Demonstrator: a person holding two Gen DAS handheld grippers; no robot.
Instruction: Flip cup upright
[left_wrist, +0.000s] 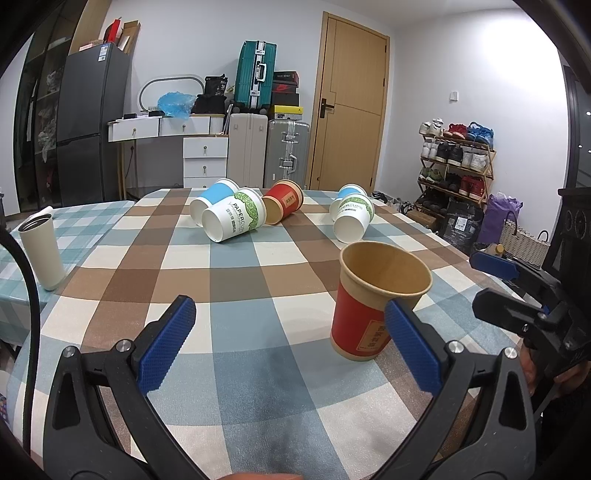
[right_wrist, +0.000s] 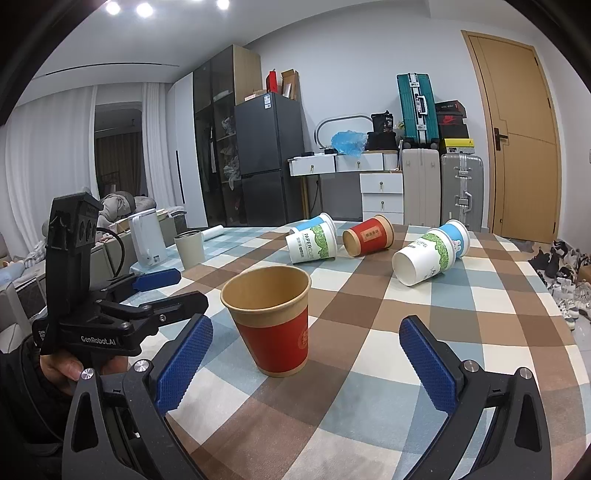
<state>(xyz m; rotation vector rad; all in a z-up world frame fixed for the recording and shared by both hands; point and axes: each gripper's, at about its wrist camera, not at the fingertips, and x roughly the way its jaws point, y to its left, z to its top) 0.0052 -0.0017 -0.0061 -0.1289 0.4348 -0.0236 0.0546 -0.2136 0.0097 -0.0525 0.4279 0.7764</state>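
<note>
A red paper cup (left_wrist: 369, 306) stands upright on the checked table; it also shows in the right wrist view (right_wrist: 273, 321). My left gripper (left_wrist: 291, 332) is open and empty, its right finger just in front of that cup. My right gripper (right_wrist: 306, 354) is open and empty, with the cup standing just beyond its fingertips, apart from both pads. Farther back several cups lie on their sides: a green-and-white one (left_wrist: 234, 218), a blue one (left_wrist: 212, 197), a second red one (left_wrist: 282, 206) and another green-and-white one (left_wrist: 352, 218).
A cream tumbler (left_wrist: 40, 251) stands at the left on a blue-checked cloth. A white kettle (right_wrist: 147, 240) stands beyond it. The right gripper (left_wrist: 517, 295) shows at the right edge of the left view. Suitcases, drawers, a fridge and a shoe rack line the walls.
</note>
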